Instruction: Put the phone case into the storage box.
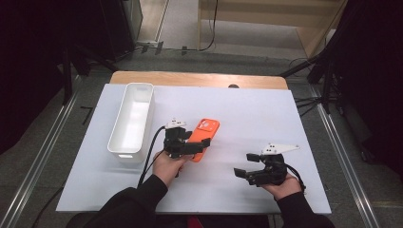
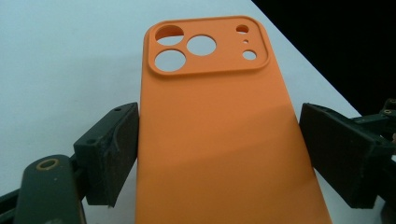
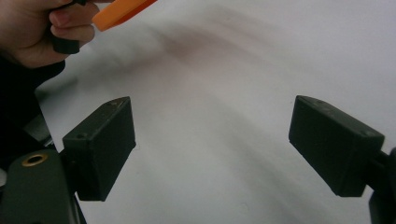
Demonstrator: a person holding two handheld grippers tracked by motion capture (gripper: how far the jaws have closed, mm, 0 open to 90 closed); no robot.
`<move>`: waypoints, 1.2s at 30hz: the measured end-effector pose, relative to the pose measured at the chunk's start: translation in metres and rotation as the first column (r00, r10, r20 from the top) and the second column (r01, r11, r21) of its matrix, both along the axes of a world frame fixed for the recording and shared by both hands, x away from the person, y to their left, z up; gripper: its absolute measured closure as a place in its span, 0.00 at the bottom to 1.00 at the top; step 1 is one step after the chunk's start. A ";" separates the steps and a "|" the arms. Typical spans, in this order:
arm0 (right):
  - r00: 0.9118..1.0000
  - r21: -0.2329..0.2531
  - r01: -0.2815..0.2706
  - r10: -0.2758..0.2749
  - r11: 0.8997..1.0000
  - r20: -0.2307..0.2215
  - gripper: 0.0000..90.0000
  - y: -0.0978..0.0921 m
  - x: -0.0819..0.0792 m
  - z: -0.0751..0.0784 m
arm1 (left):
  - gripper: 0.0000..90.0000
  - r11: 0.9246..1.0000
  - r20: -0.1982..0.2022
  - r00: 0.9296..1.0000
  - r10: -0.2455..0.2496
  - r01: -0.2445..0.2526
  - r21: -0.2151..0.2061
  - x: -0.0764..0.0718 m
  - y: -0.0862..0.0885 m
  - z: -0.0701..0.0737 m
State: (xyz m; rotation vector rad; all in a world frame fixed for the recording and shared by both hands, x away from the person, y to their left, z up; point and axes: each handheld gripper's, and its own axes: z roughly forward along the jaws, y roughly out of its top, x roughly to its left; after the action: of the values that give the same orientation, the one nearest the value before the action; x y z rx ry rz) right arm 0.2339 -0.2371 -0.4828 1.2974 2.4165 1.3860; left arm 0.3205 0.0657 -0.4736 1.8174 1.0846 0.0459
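Covering most of a light wooden worktop (image 1: 199, 79), a white matte sheet (image 1: 247, 118) serves as the working surface; a strip of bare wood shows along its far edge. Grey carpeted floor surrounds the worktop, with metal rails running along both sides, dark stands and cables at the room's edges, and pale wooden furniture at the far end.

A long white rectangular plastic bin (image 1: 132, 118) stands on the sheet. Just to the right of this bin, the left gripper (image 1: 190, 144) holds an orange silicone phone case (image 1: 203, 135) with round camera cut-outs at its far end. In the left gripper view the case (image 2: 219, 140) lies between the two black jaws: the left jaw touches its edge, while a thin gap shows at the right jaw, so whether the grip is firm cannot be told. The case seems slightly raised off the sheet.

Well to the right of the bin, near the sheet's front edge, the right gripper (image 1: 243, 165) rests in the person's hand with its jaws spread wide, nothing between them.

No brand, label or legible writing appears anywhere.
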 end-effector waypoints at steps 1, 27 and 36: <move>1.000 0.002 0.011 -0.011 1.000 -0.003 0.15 0.000 0.001 0.001 | 0.16 1.000 -0.002 1.000 -0.001 0.001 -0.004 0.000 0.000 0.000; 0.995 0.031 0.088 -0.086 0.996 -0.040 0.16 0.009 0.030 0.024 | 0.16 0.997 0.011 0.998 0.066 -0.065 -0.045 -0.007 0.002 -0.003; 0.994 0.043 0.104 -0.102 0.994 -0.048 0.16 0.012 0.039 0.031 | 0.16 0.996 0.031 0.996 0.080 -0.079 -0.037 -0.008 0.001 -0.003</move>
State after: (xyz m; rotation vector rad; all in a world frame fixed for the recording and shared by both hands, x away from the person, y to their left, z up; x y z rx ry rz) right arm 0.2724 -0.2249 -0.4516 1.4578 2.3223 1.4063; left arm 0.3127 0.0670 -0.4769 1.7360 1.1273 0.1025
